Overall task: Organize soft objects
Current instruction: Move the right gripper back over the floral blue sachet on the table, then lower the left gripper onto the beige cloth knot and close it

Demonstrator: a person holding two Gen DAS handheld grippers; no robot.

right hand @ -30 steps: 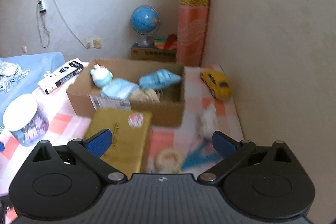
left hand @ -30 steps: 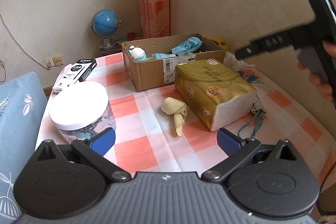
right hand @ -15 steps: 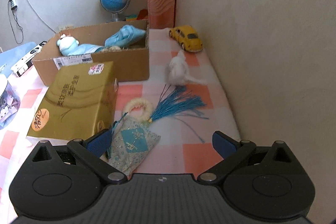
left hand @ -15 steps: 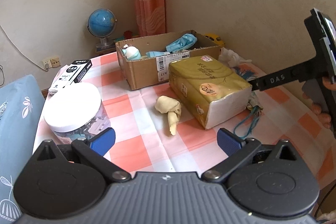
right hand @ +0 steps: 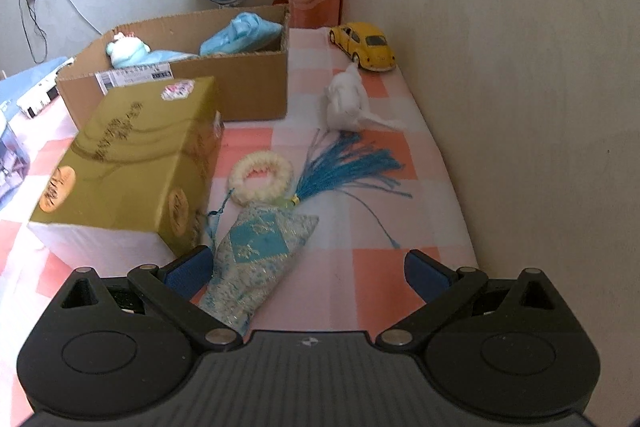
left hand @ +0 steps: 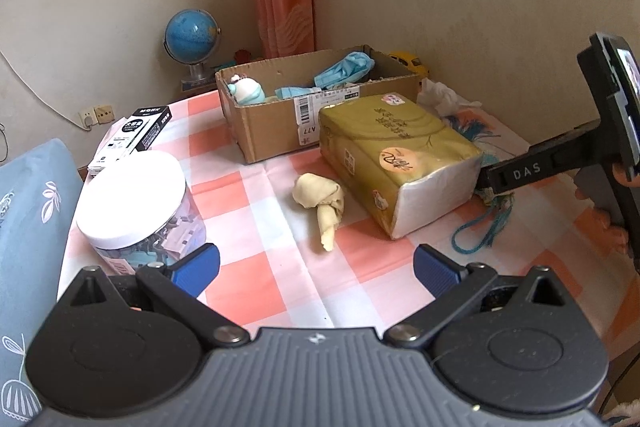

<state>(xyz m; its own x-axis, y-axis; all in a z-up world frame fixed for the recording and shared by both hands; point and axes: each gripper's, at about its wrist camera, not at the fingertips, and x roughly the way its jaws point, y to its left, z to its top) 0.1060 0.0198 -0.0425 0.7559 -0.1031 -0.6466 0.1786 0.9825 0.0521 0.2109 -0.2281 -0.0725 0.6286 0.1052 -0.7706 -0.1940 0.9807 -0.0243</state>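
Note:
My left gripper [left hand: 316, 269] is open above the checked cloth, with a cream knotted cloth [left hand: 320, 199] ahead of it. A gold tissue pack [left hand: 396, 155] lies to that cloth's right. Low over the table, my right gripper [right hand: 308, 273] is open, and a blue brocade sachet [right hand: 260, 251] lies just ahead between its fingers, near the left one. The sachet's blue tassel [right hand: 348, 163], a cream ring scrunchie [right hand: 262, 177] and a white crumpled cloth [right hand: 346, 101] lie beyond. The cardboard box [right hand: 224, 83] holds a blue cloth [right hand: 240, 33] and a small plush [right hand: 124, 49].
A white-lidded jar [left hand: 136, 203] and a black-and-white carton [left hand: 136, 135] stand at the left, beside a blue cushion [left hand: 28, 227]. A yellow toy car [right hand: 364, 45] sits by the wall, which runs close along the table's right edge. A globe [left hand: 192, 35] stands behind the box.
My right gripper has swung right and come down from facing the box to hover low over the sachet. In the left wrist view the right tool has dropped behind the tissue pack.

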